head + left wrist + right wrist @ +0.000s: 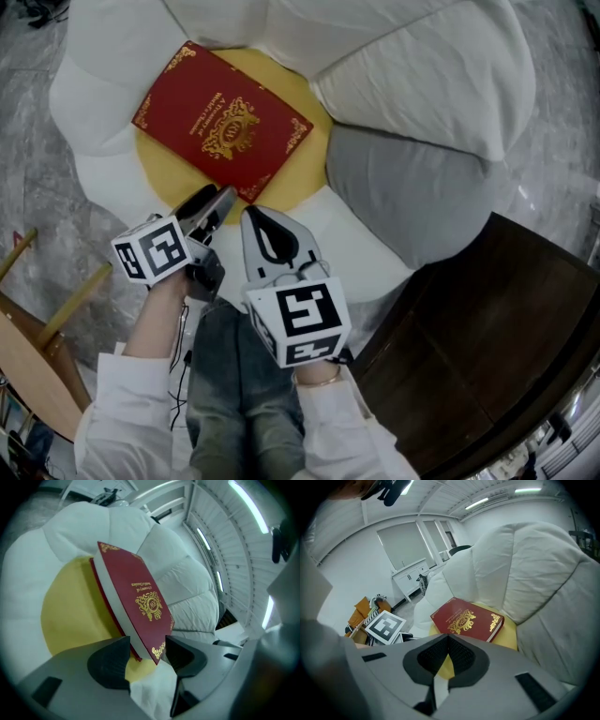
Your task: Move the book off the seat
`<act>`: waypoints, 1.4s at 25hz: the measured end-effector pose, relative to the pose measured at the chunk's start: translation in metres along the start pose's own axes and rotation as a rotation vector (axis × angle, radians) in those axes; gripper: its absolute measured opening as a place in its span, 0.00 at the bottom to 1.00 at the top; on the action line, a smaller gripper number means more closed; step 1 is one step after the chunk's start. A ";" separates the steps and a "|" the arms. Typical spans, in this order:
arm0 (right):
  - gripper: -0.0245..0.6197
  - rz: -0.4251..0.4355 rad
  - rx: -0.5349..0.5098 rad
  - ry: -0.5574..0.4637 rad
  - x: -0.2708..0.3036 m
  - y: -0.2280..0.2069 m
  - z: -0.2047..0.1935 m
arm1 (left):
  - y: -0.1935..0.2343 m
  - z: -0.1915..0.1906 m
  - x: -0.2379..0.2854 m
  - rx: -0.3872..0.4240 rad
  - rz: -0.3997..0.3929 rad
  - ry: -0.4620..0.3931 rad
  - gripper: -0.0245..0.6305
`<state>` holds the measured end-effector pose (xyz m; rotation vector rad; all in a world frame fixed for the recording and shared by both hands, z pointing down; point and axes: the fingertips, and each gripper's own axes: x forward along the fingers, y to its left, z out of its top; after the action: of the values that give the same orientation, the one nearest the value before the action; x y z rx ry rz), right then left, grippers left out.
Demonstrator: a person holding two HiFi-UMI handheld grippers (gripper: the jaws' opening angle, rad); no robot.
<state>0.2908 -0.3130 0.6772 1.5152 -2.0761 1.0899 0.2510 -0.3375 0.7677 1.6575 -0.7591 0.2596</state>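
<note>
The book (223, 124), red with gold tooling on its cover, is lying closed on the yellow seat pad (161, 176) of the white armchair (98, 89). It is angled so that one corner is pointing toward the near edge of the seat. The left gripper (217, 202) is sitting at that near corner with its jaws standing about half apart. The corner is lying between them, one jaw on the back-cover side and one over the front cover. A gap is showing on the back-cover side, so the pads are not pressing and nothing is being held. The right gripper (255, 223) is hovering just to the right, over the seat's near edge, with its jaws closed together and empty.

The step in hand looks like taking hold of the book. Only the tip of the corner is sitting between the jaws, and so shallow a bite is likely to let a hardback swing or slip. The left gripper should be sliding further along the near edge, its lower jaw pressing into the soft pad to get under the back cover. Only then should it be closing firmly across the whole thickness. The lift should be going slowly and toward the near side, away from the grey cushion (412, 187) at the right.
</note>
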 end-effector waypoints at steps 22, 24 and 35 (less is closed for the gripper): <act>0.05 0.016 0.061 0.016 0.012 -0.008 -0.013 | 0.020 0.008 0.039 -0.397 -0.232 -0.096 0.55; 0.06 0.017 0.069 0.021 0.010 -0.008 -0.017 | 0.020 0.008 0.040 -0.413 -0.249 -0.096 0.55; 0.05 0.060 0.076 0.012 0.009 -0.006 -0.023 | 0.019 0.014 0.042 -0.419 -0.303 -0.107 0.57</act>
<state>0.2894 -0.3019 0.7000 1.4865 -2.1064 1.2096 0.2681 -0.3659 0.8026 1.3673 -0.5823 -0.1945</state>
